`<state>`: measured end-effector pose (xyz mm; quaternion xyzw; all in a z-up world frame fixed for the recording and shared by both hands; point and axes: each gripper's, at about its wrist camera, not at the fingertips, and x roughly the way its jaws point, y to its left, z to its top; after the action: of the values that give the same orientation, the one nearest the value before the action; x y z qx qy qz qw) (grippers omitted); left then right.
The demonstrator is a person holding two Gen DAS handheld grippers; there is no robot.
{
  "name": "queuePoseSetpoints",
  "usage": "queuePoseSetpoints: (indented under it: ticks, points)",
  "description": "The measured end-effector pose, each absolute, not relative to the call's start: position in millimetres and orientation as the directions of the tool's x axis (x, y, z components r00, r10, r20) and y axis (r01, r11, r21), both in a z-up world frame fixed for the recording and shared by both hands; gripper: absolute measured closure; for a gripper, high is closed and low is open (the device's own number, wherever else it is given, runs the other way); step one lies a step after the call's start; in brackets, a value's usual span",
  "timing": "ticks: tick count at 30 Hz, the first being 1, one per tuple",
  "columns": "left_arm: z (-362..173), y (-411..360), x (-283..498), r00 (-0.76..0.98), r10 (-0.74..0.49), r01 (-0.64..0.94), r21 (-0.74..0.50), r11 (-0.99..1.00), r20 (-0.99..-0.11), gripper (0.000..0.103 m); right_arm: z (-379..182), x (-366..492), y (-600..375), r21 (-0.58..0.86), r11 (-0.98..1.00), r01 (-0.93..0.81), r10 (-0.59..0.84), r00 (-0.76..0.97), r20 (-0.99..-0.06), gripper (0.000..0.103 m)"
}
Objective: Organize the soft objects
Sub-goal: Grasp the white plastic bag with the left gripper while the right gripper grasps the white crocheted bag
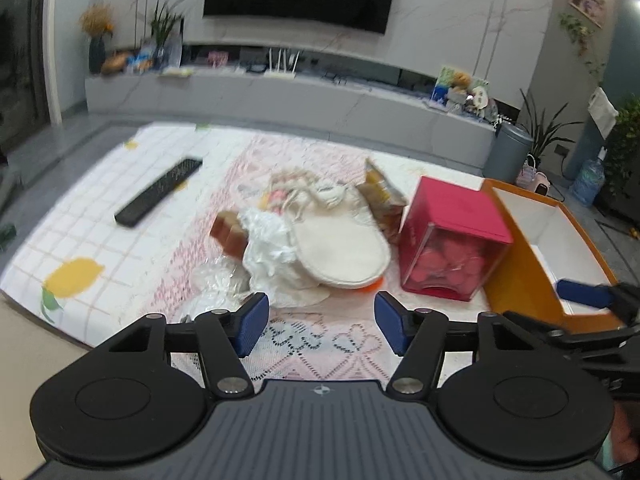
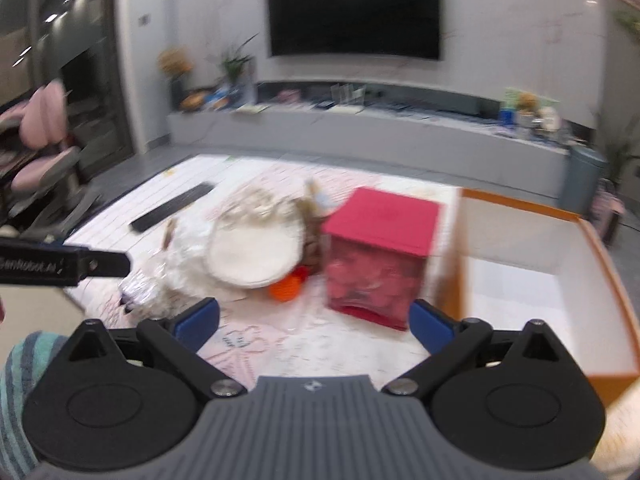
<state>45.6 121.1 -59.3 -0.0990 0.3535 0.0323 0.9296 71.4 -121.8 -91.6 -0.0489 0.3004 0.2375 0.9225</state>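
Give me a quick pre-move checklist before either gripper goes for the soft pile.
1. Left gripper free of load: ok, open, nothing between its pads.
2. Right gripper free of load: ok, open and empty.
3. Cream slipper reachable: ok, lies on top of the pile.
4. Orange box ready to receive: ok, open with bare white floor showing.
5. Red box clear of the path: not ok, stands between pile and orange box.
6. Image sharpness: not ok, right wrist view blurred.

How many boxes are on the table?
2. The pink-red box with a clear front stands right of the soft pile. The open orange box with a white inside sits further right. The pile may hide others.
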Motion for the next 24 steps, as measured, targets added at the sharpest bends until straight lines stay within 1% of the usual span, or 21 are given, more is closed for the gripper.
queuePoseSetpoints:
  ticks: [1,3,6,7,12,14,18,20,22,23,24]
  points:
    - [-63.4,128.0,51.5,0.737,-0.019,-0.137,-0.178,0.974,-0.675,0.032,-96.3,79.1,-112.0,0.051,0.874,-0.483,0.416,0.689,-0.593,0.016]
    - [-71.9,137.7,61.6,0.721,-0.026,-0.143,-0.185,0.972,-0.692,0.035,-105.5,92.4,-94.3,0.059,0.856,-0.513,0.435,0.656,-0.616,0.016]
    - [-85.1,146.7,75.7,0.691,-0.039,-0.138,-0.184,0.973,-0.722,0.046,-120.4,112.2,-64.0,0.033,0.824,-0.565,0.451,0.619,-0.643,0.016]
    - [-89.3,150.0,80.2,0.681,-0.050,-0.135,-0.192,0.972,-0.731,0.047,-126.1,119.1,-53.6,0.019,0.811,-0.584,0.453,0.608,-0.651,0.017]
    - [-106.6,164.6,104.4,0.651,-0.070,-0.124,-0.197,0.973,-0.756,0.047,-151.3,151.6,-15.3,-0.003,0.762,-0.647,0.462,0.547,-0.698,0.024]
    - [-111.2,171.3,111.2,0.649,-0.074,-0.129,-0.205,0.970,-0.757,0.047,-160.3,160.8,-1.5,-0.021,0.746,-0.666,0.456,0.533,-0.712,0.024]
    - [-115.7,181.6,124.3,0.653,-0.086,-0.142,-0.232,0.962,-0.753,0.038,-174.9,175.8,21.8,-0.104,0.714,-0.692,0.425,0.547,-0.721,0.025]
    - [-116.8,184.0,130.0,0.656,-0.100,-0.133,-0.245,0.960,-0.748,0.038,-181.3,180.9,30.7,-0.145,0.698,-0.701,0.407,0.555,-0.725,0.031]
    - [-117.8,184.3,134.8,0.661,-0.111,-0.123,-0.254,0.959,-0.742,0.037,-184.3,185.0,34.4,-0.158,0.692,-0.705,0.397,0.553,-0.732,0.041]
    - [-118.7,184.3,137.3,0.665,-0.115,-0.119,-0.257,0.959,-0.738,0.036,-185.0,187.1,34.7,-0.156,0.691,-0.705,0.397,0.551,-0.734,0.044]
    - [-119.3,184.3,139.1,0.668,-0.118,-0.118,-0.261,0.958,-0.735,0.034,-185.1,188.3,34.9,-0.150,0.692,-0.706,0.399,0.548,-0.735,0.050]
